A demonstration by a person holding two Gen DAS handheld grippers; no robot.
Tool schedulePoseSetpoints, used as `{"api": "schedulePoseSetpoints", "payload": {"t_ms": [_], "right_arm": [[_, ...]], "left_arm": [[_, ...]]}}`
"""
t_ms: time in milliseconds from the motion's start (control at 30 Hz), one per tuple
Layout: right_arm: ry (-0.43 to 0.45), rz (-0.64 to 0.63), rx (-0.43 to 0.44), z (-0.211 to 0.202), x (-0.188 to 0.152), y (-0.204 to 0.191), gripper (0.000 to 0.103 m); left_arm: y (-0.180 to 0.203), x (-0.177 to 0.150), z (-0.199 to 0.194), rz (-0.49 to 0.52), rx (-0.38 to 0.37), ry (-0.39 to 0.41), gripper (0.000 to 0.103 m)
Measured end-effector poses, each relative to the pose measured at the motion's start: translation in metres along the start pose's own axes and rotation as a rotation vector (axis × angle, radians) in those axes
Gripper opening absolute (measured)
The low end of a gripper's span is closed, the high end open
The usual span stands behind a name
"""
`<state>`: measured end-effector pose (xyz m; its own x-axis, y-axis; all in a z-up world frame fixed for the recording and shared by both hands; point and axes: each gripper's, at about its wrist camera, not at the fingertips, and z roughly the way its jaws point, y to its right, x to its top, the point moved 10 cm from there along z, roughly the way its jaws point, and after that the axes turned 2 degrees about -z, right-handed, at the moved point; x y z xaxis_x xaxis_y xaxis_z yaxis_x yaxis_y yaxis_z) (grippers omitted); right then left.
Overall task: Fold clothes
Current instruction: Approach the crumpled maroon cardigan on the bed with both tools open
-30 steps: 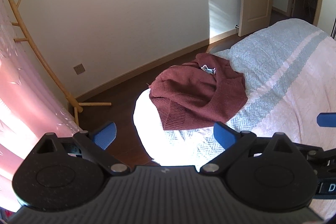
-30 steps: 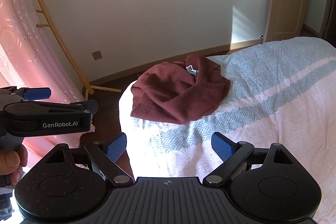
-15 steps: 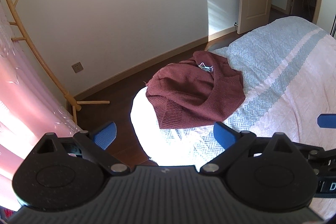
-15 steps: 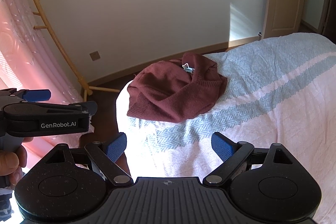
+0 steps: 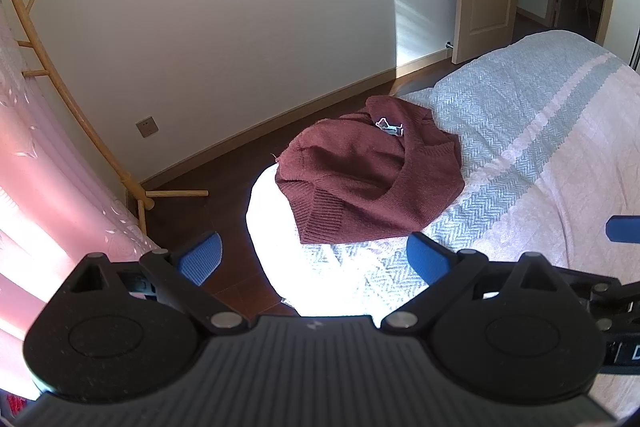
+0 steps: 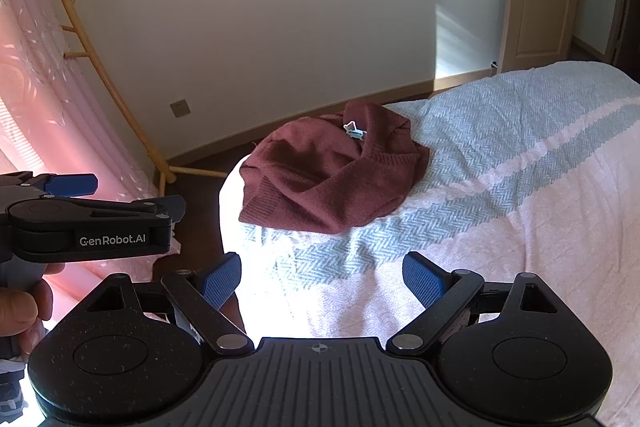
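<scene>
A maroon knitted sweater [image 5: 368, 175] lies in a rumpled heap at the far left corner of the bed [image 5: 532, 131], well apart from both grippers. Its ribbed hem faces the near side, its V-shaped neckline is turned up, and a small pale label [image 5: 389, 126] shows near the far edge. The bedspread under it is pink with grey-blue herringbone bands. The left gripper [image 5: 313, 259] and the right gripper [image 6: 322, 277] hover nearer, blue pads spread wide, holding nothing. A wooden coat rack [image 6: 96, 67] leans by pink curtains [image 6: 28, 75] at left.
</scene>
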<state>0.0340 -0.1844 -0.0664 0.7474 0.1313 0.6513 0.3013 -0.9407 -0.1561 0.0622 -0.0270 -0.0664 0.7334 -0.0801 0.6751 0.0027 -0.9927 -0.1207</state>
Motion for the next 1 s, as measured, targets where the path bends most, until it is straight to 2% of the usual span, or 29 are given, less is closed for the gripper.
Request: {"api": "schedulePoseSetpoints", "payload": {"t_ms": [400, 767, 1000], "right_arm": [[-0.006, 0.003, 0.008, 0.0, -0.003, 0.006, 0.09], [-0.018, -0.012, 0.014, -0.002, -0.013, 0.027, 0.09], [-0.04, 0.013, 0.012, 0.009, -0.019, 0.038, 0.09]], "left_arm": [[0.001, -0.006, 0.0, -0.005, 0.015, -0.009, 0.098], [0.009, -0.031, -0.002, -0.032, 0.051, -0.043, 0.098], [0.016, -0.043, 0.022, -0.005, 0.039, -0.092, 0.098]]}}
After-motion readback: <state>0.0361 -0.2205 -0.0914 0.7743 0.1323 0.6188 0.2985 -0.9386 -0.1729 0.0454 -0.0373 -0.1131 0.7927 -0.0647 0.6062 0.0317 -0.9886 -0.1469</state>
